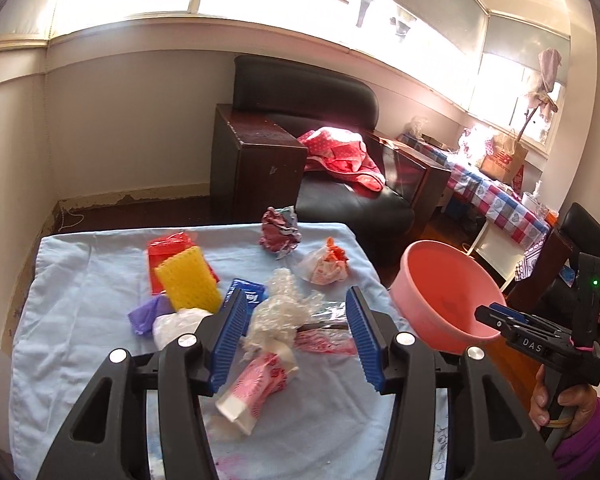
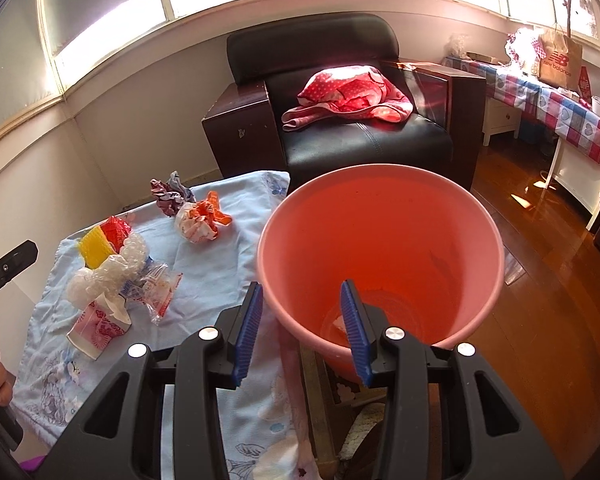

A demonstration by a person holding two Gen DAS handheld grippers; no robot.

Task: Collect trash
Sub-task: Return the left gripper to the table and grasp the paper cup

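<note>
Trash lies on a table under a pale blue cloth [image 1: 80, 320]. It includes crumpled clear plastic [image 1: 284, 312], a pink patterned carton [image 1: 256, 384], a yellow mesh pad [image 1: 188, 284], a blue packet [image 1: 246, 294] and a white-orange wrapper [image 1: 326, 262]. My left gripper [image 1: 298, 336] hovers open above the clear plastic and touches nothing. A pink bucket [image 2: 380, 248] stands off the table's right edge, with a white scrap [image 2: 340, 322] at its bottom. My right gripper [image 2: 302, 332] is open, its fingers astride the bucket's near wall without pressing on it.
A crumpled maroon wrapper [image 1: 280, 232] lies at the cloth's far edge. Behind the table is a black armchair [image 2: 360, 136] with a red dotted cloth [image 2: 352, 92]. A checked-cloth table [image 2: 560, 112] runs along the right wall above wooden floor [image 2: 540, 320].
</note>
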